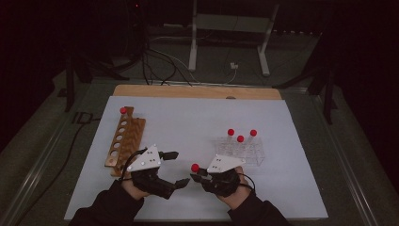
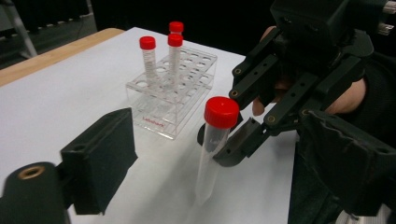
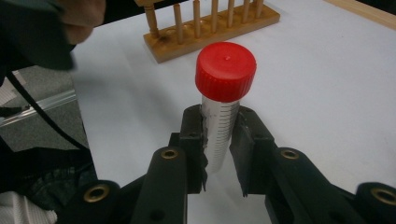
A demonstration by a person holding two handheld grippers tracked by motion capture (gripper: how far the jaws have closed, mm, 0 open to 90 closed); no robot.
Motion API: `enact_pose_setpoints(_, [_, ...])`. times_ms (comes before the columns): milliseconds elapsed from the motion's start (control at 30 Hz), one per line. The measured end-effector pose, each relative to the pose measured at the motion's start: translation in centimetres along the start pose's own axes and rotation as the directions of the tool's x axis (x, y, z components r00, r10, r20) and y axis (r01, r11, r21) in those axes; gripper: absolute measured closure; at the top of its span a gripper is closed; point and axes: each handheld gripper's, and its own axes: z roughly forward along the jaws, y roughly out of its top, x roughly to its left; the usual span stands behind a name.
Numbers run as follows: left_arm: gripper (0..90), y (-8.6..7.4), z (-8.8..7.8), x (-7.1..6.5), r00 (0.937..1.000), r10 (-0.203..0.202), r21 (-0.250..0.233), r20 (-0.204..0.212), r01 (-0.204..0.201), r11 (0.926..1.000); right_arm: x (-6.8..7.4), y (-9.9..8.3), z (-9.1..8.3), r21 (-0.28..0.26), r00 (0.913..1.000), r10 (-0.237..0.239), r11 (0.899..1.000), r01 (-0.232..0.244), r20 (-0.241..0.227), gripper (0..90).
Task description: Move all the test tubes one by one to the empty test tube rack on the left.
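My right gripper (image 1: 196,175) is shut on a clear tube with a red cap (image 1: 195,167), holding it upright just under the cap (image 3: 225,70) above the white mat. In the left gripper view the same tube (image 2: 219,114) stands in the right gripper's jaws (image 2: 233,140), between my own wide black pads (image 2: 98,158). My left gripper (image 1: 176,168) is open, its jaws pointing right toward the tube without touching it. A clear plastic rack (image 1: 251,155) behind the right hand holds three red-capped tubes (image 1: 240,139). A wooden rack (image 1: 124,139) at the left carries one red-capped tube (image 1: 123,110) at its far end.
A white mat (image 1: 188,117) covers the table, and a wooden strip (image 1: 197,92) shows along its back edge. Cables and a metal stand's legs (image 1: 193,52) lie on the dark floor beyond. The wooden rack (image 3: 210,23) sits close ahead in the right gripper view.
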Motion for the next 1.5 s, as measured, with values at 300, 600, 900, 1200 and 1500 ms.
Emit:
enact_pose_setpoints(300, [30.6,0.2,0.9,-0.2,0.9999,0.016,-0.008,0.000,-0.016,0.9998,0.1,0.0,0.0,0.004,0.9999,0.003,1.000,-0.003,-0.015,75.3])
enact_pose_setpoints(600, [51.3,0.4,2.4,-0.4,0.9995,0.030,0.014,0.002,-0.030,0.9994,0.2,0.0,0.0,0.005,0.9999,-0.005,1.000,0.005,-0.011,75.3])
enact_pose_setpoints(900, [68.8,0.5,3.2,-0.6,0.9986,0.053,0.037,0.005,-0.053,0.9979,0.2,0.0,-0.1,0.003,0.9999,-0.004,1.000,0.004,-0.009,75.3])
enact_pose_setpoints(1200, [71.4,0.6,3.2,-0.6,0.9981,0.061,0.050,-0.003,-0.061,0.9969,0.1,0.0,0.0,0.002,1.0000,-0.001,1.000,0.001,-0.009,75.2])
enact_pose_setpoints(1500, [71.7,0.9,2.5,0.4,0.9992,0.029,0.005,-0.029,-0.029,0.9996,-0.1,0.0,-0.4,-0.019,0.9997,0.013,1.000,-0.012,0.022,63.2])
